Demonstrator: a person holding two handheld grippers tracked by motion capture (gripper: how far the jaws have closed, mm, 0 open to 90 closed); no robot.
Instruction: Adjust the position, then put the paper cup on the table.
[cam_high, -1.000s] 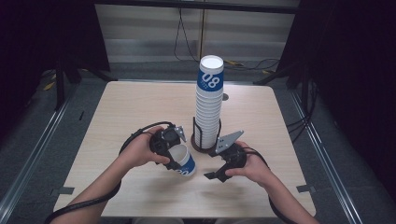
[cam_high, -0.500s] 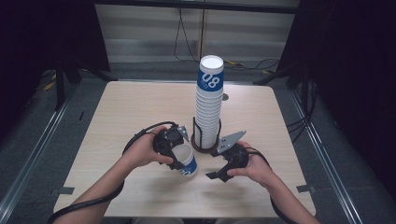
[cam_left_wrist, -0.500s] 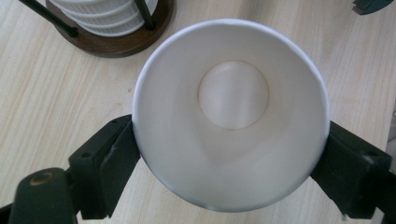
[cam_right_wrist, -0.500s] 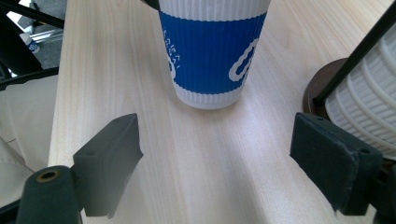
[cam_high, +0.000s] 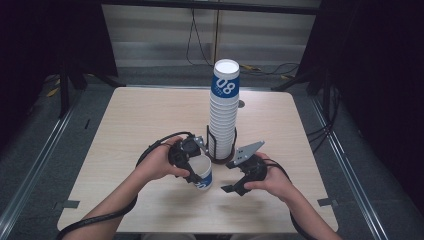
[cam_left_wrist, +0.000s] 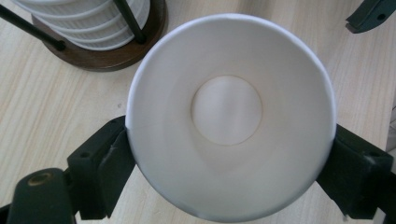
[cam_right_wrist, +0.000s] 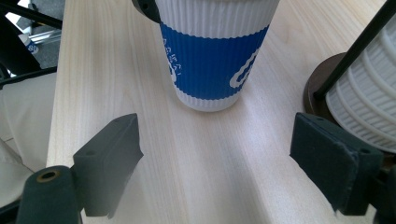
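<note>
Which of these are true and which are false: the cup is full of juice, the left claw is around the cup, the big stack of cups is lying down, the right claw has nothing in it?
1. The cup is full of juice. False: it is empty, and its white bottom shows.
2. The left claw is around the cup. True: a black jaw sits at each side of the cup's rim.
3. The big stack of cups is lying down. False: it stands upright in a holder with black rods on the table.
4. The right claw has nothing in it. True: its jaws stand wide apart with bare table between them.
</note>
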